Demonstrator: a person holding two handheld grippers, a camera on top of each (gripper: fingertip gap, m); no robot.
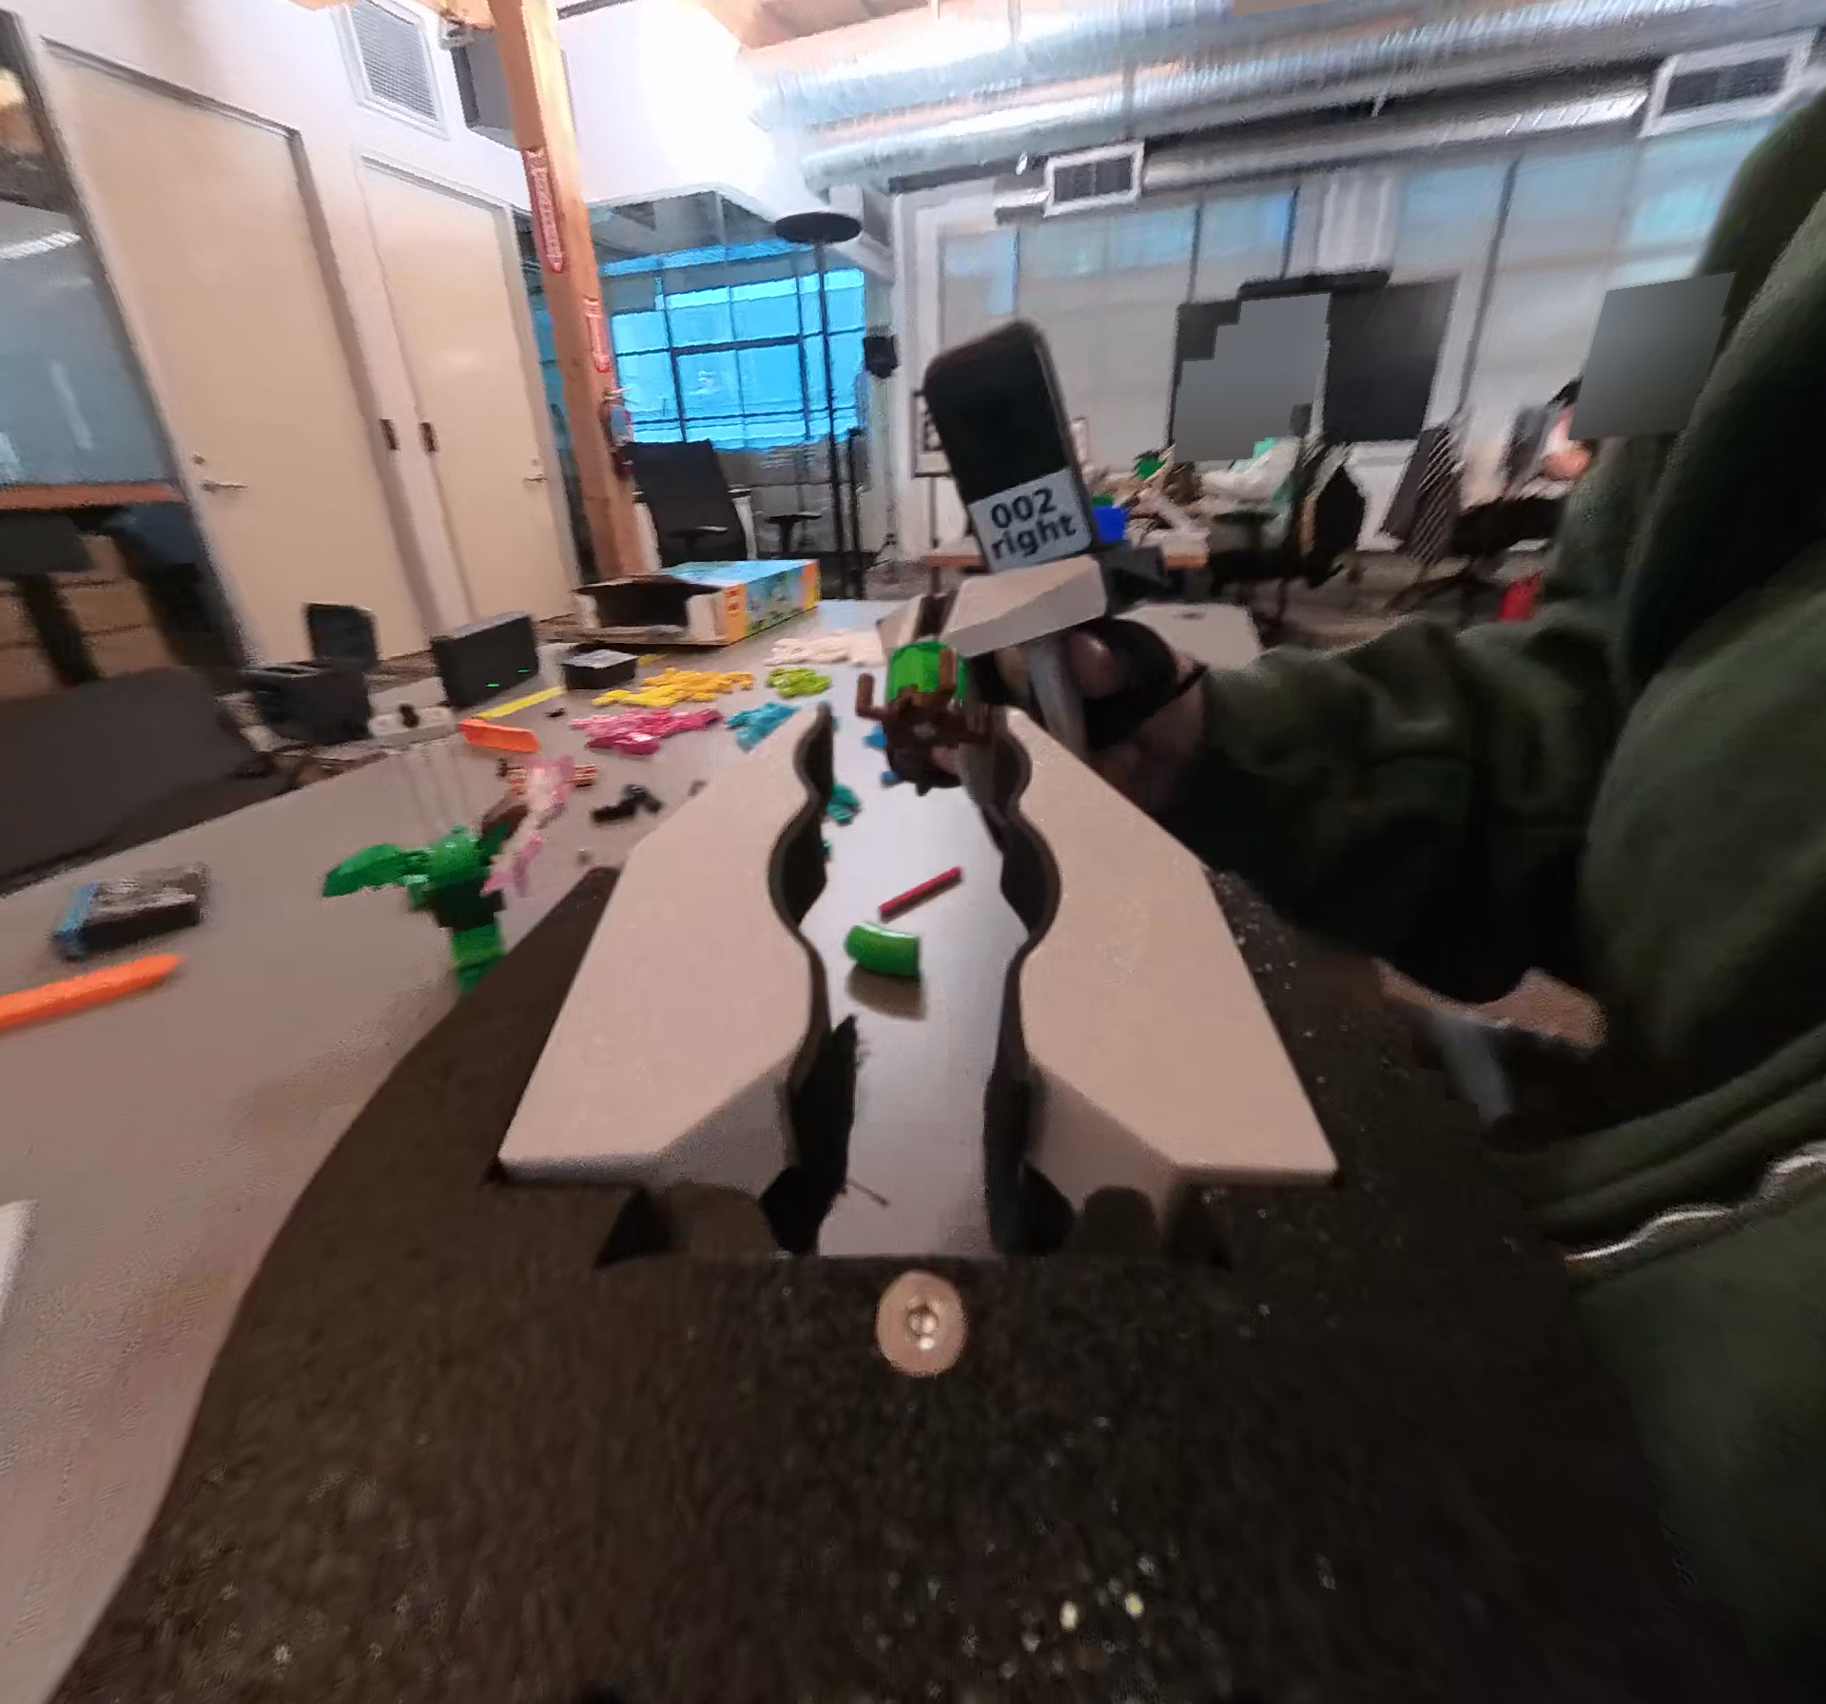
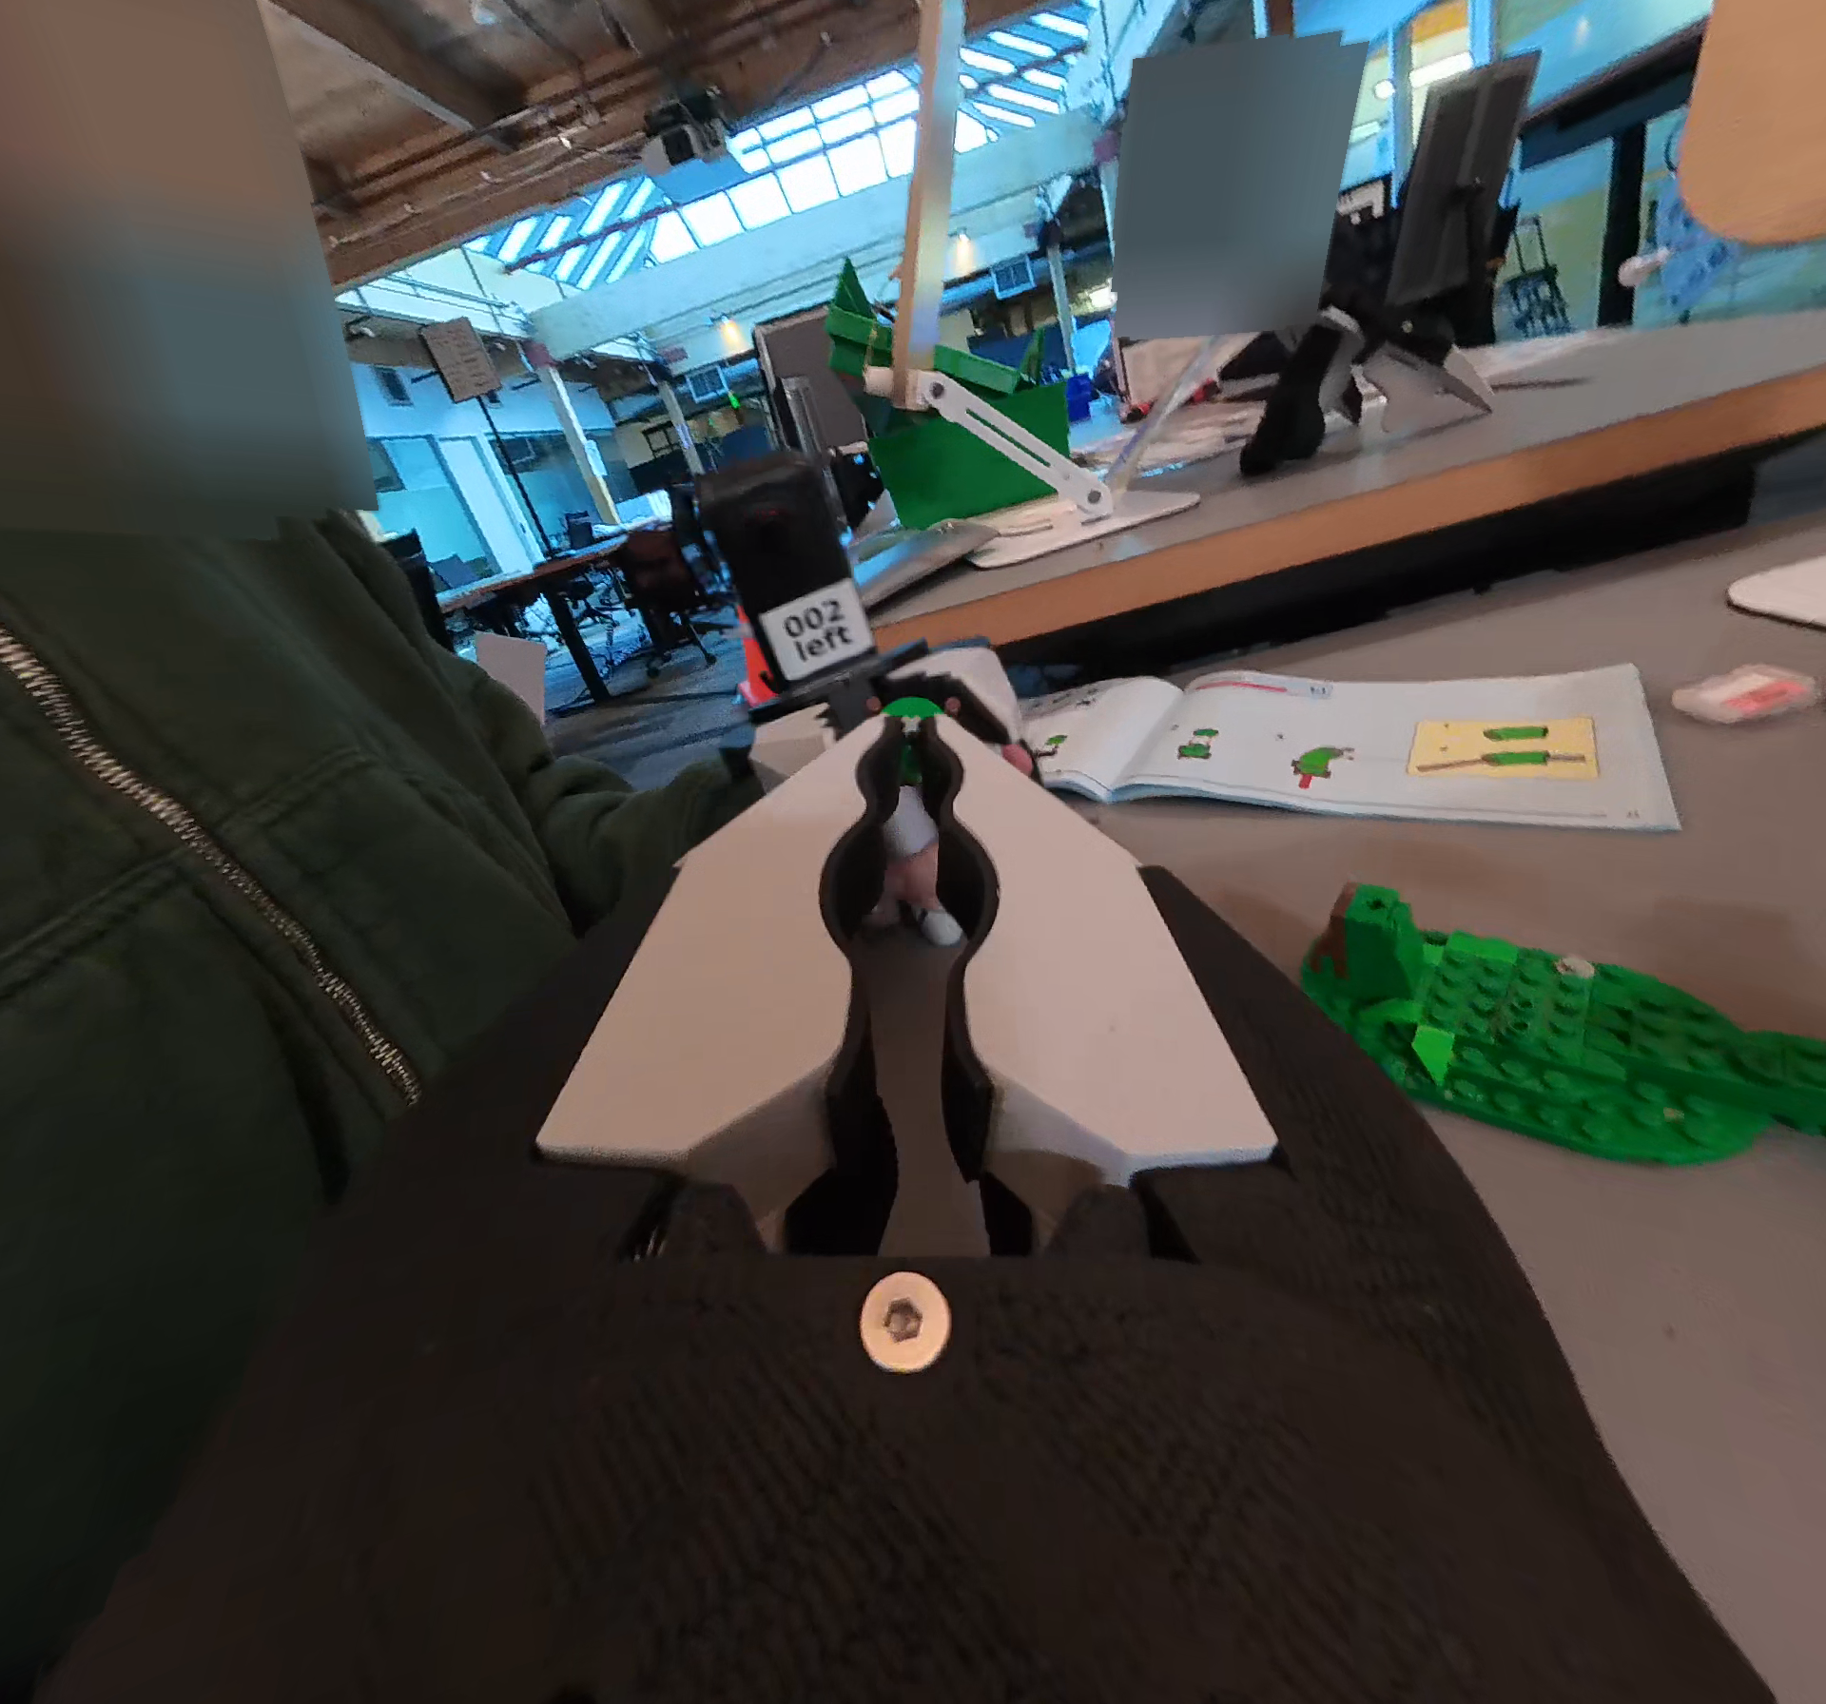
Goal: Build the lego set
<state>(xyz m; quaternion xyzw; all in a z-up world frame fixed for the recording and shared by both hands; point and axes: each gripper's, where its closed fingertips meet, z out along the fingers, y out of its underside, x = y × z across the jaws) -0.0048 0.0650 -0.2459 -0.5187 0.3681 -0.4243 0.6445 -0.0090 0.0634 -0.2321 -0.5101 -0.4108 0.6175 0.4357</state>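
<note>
My right gripper (image 2: 904, 726) is shut on a small brown branch piece with a green dome (image 2: 904, 711) at its fingertips and holds it above the table. In the left wrist view that brown and green piece (image 1: 924, 718) hangs from the right gripper (image 1: 963, 659), right in front of my left gripper (image 1: 914, 736). The left gripper is open and empty, its tips on either side of the piece. A green curved brick (image 1: 882, 948) and a red rod (image 1: 919, 891) lie on the table under the left fingers.
A green plant model (image 1: 445, 876) and a pink piece (image 1: 534, 817) stand to the left. Sorted brick piles (image 1: 672, 688), a set box (image 1: 711, 604) and orange separators (image 1: 499, 733) lie farther back. A green baseplate build (image 2: 1581, 1044) and an open instruction booklet (image 2: 1364, 748) lie on the right. My left and right fingertips are right by each other. The green curved brick (image 1: 882, 948) is about equally far from each gripper, around 12 centimetres.
</note>
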